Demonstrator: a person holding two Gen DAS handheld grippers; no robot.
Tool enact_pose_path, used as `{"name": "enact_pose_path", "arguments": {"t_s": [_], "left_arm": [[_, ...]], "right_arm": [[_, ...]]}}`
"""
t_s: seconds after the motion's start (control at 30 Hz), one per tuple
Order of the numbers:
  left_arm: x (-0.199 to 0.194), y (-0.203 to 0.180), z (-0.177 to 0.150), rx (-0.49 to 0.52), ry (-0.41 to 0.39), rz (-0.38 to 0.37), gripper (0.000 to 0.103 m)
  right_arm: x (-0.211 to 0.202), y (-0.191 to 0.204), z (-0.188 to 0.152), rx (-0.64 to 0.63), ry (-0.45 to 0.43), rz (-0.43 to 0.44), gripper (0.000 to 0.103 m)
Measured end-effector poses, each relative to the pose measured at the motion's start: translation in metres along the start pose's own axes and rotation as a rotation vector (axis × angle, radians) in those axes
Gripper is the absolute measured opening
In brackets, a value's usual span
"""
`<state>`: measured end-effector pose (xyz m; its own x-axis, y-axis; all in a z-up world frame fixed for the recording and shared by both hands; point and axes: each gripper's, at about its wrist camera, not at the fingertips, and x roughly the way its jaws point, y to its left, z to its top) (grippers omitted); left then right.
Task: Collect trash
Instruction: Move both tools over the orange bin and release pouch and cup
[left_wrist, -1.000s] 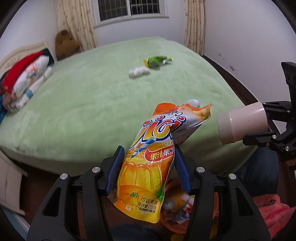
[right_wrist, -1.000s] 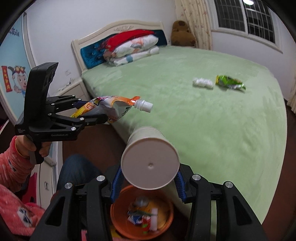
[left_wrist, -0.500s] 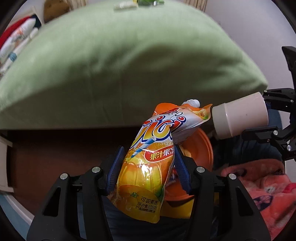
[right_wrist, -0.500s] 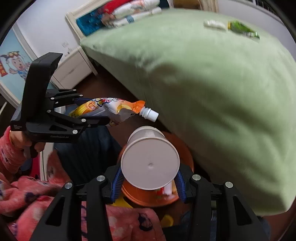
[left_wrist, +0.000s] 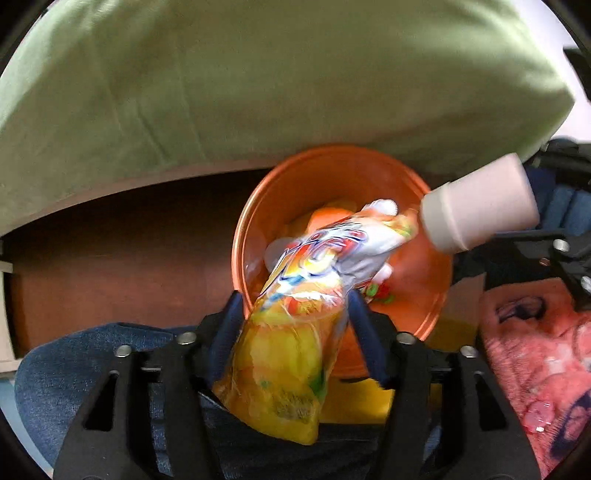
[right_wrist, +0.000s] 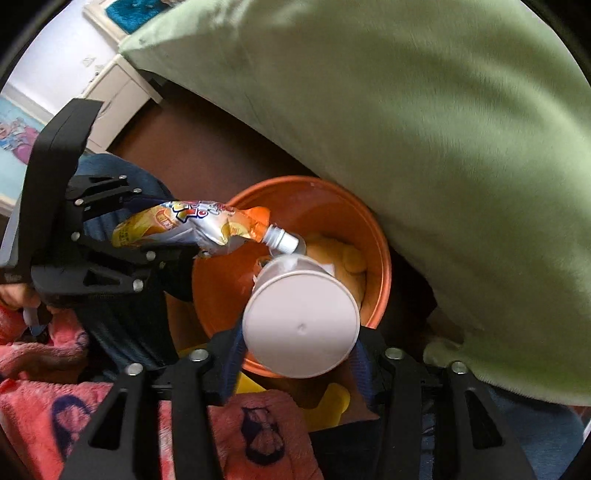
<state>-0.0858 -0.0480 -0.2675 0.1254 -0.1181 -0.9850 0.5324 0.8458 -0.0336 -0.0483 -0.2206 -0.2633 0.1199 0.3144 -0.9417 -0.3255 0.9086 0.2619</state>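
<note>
Green bedspread (left_wrist: 258, 74) overhanging orange bin (right_wrist: 380, 254), left claw (left_wrist: 291, 321) gripping pouch (left_wrist: 295, 325), right claw (right_wrist: 299, 354) clamping cup (right_wrist: 301, 325)

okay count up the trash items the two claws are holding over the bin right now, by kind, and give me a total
Pouch, in the left claw: 1
Cup, in the right claw: 1
Total: 2, both over the orange bin; its contents are too blurred to count.

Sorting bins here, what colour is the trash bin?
Orange bin; clearest in right wrist view.
</note>
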Motion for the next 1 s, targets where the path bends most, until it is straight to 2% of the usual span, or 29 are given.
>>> {"name": "enact_pose_path", "arguments": {"t_s": [0.07,0.7,1.0], "left_arm": [[0.001,-0.002,-0.001,0.000,-0.004,0.032,0.080],[-0.005,0.004,0.008,-0.024,-0.004,0.027,0.081],[-0.023,0.004,0.013,-0.021,-0.044,0.024,0.081]], "right_arm": [[-0.002,-0.001,0.002,0.001,-0.012,-0.012,0.074],[-0.013,-0.006,0.003,0.019,-0.056,-0.015,0.074],[-0.034,-0.003,0.009,0.008,-0.109,-0.002,0.074]]}}
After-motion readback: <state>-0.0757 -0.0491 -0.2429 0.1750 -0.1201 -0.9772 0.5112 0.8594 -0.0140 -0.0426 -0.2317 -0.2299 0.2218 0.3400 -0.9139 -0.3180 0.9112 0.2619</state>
